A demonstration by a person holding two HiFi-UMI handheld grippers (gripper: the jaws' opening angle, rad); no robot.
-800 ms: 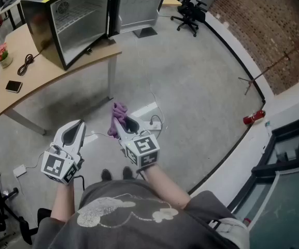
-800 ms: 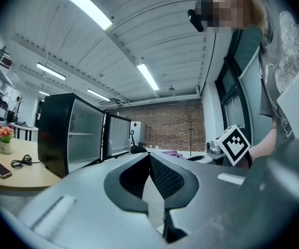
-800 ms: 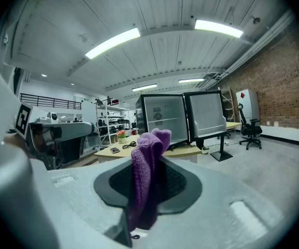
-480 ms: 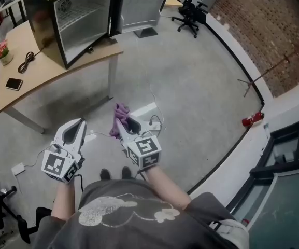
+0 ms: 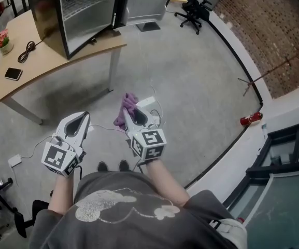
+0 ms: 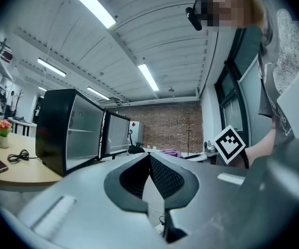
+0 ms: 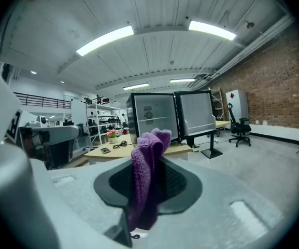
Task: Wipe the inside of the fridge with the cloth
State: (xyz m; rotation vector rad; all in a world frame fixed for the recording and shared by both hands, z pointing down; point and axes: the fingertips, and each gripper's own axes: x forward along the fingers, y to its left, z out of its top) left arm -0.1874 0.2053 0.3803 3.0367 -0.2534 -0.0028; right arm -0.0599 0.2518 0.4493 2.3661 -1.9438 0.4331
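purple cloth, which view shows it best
The right gripper view: the purple cloth sits close up, pinched between the jaws. The head view shows a small bunch; the left gripper view only a far sliver.

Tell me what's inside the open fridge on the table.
Inside the fridge: a wire shelf and pale walls, nothing visibly stored. Its black side covers the interior's left part.
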